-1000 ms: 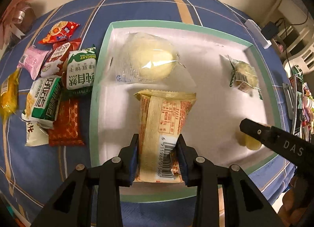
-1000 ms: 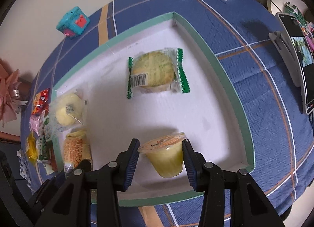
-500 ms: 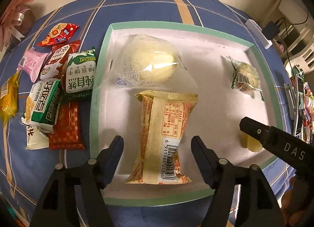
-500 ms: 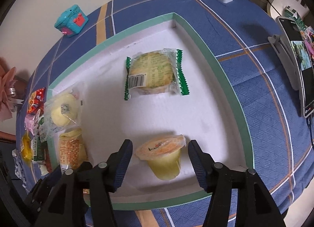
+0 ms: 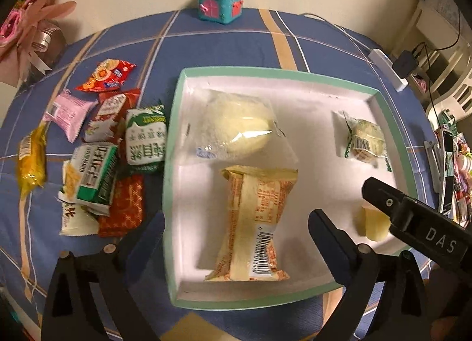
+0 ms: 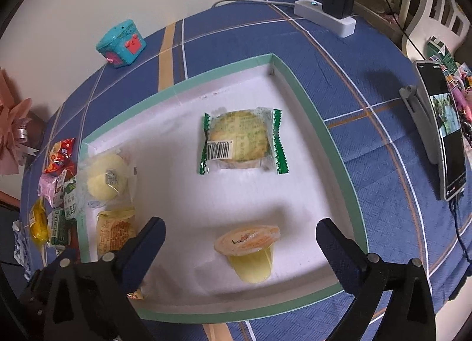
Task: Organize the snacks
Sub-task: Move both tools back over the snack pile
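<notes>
Tray (image 5: 172, 146), green rim, white floor, on blue checked counter (image 5: 236, 46). Inside: orange packet (image 5: 253, 220) near front wall; clear-wrapped bun (image 5: 239, 128) behind, touching it; green-edged biscuit (image 6: 240, 140) alone mid-floor; jelly cup (image 6: 250, 249) near front rim. Bare floor between biscuit and cup. Left gripper (image 5: 236, 232): fingers just opened wide, straddling packet, not touching. Right gripper (image 6: 240, 237): fingers just opened wide, clear of cup. Loose snack pile (image 5: 97, 152) outside left rim.

Home, plaid tablecloth (image 5: 224, 46), toy house box (image 5: 221, 1)
</notes>
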Available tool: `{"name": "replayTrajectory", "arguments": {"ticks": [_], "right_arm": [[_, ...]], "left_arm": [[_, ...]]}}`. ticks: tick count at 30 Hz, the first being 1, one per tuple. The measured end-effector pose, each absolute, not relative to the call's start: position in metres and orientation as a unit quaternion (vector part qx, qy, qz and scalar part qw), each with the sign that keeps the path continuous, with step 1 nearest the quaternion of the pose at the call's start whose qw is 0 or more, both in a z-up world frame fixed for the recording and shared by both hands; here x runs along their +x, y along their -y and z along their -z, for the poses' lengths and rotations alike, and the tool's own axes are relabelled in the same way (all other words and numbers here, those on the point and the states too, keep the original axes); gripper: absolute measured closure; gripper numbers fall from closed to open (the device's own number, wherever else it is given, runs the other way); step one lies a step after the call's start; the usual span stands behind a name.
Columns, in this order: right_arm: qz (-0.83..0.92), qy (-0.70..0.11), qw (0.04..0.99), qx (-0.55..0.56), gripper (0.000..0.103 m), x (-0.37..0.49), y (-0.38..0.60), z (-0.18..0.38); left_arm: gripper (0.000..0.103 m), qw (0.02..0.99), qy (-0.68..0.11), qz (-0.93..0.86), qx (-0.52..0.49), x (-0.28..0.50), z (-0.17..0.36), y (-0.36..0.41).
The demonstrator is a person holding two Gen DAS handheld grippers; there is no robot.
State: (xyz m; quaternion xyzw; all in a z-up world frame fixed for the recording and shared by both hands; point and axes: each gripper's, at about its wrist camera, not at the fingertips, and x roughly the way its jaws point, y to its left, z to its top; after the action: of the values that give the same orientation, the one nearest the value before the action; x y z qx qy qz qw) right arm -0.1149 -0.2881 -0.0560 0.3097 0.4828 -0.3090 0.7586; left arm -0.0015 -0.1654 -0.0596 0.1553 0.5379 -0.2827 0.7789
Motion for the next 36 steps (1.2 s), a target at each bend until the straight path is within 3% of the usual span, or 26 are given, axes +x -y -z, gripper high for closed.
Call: {"name": "replayTrajectory", "arguments": {"ticks": [18,28,36], "right_arm": [[0.266,-0.466,0.789,0.300,0.000,-0.097,0.269,0.046],[0.203,-0.456,0.822,0.275,0.000,-0.053,0.209,0.031],[0.150,-0.468,0.835,0.247,0.000,-0.007,0.151,0.036]], "left_arm": [[0.005,0.839,-0.524,0.145,0.040,0.070,0.022,0.063],[0.004,0.837,-0.547,0.009,-0.022,0.110,0.037,-0.038],[0.004,0.821,-0.569,-0.021,-0.036,0.126,0.056,-0.072]]}}
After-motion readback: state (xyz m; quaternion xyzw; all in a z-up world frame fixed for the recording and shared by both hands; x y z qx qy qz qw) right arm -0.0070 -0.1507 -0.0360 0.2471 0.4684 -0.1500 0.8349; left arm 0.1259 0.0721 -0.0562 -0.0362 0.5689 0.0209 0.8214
